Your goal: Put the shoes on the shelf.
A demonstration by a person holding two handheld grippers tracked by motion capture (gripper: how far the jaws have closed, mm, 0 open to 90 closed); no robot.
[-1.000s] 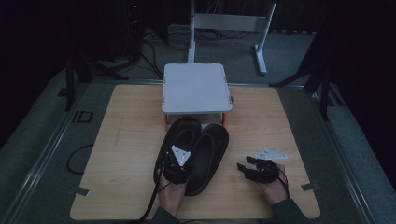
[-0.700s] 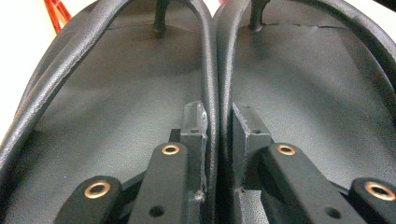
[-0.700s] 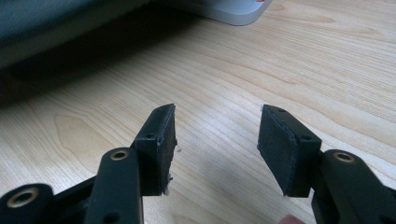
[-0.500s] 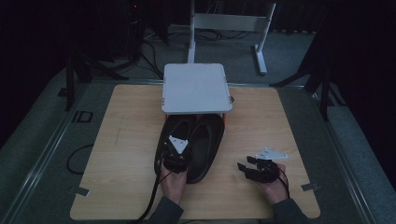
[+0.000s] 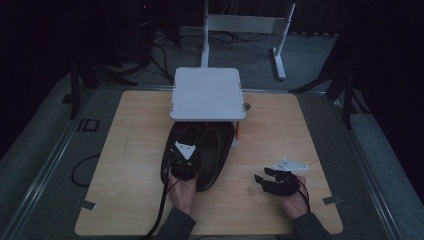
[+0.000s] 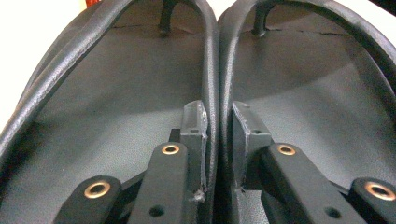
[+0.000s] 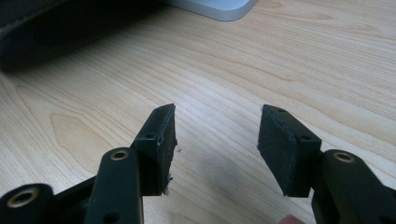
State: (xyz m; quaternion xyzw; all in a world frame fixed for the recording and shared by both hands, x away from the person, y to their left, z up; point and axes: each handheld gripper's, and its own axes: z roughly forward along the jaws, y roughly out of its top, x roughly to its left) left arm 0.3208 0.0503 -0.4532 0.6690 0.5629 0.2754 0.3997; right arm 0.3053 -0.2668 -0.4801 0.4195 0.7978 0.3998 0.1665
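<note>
A pair of black shoes (image 5: 216, 150) lies side by side in the middle of the wooden table (image 5: 125, 165), toes tucked under a white raised platform (image 5: 207, 93). My left gripper (image 5: 184, 162) sits over their heel end. In the left gripper view it (image 6: 218, 116) is shut on the two touching inner rims (image 6: 215, 65), pinching both shoes together. My right gripper (image 5: 262, 177) rests low at the table's front right, apart from the shoes. Its jaws (image 7: 217, 126) stand open over bare wood with nothing between them.
The platform stands on short legs, one of them orange (image 5: 238, 131). A black cable (image 5: 162, 215) trails from the left gripper off the front edge. A white metal stand (image 5: 250, 30) and cables are on the floor beyond the table.
The left hand has pushed the pair of shoes away from me, so their toes now lie under the platform and the shoes sit closer together. The right gripper has stayed put.
</note>
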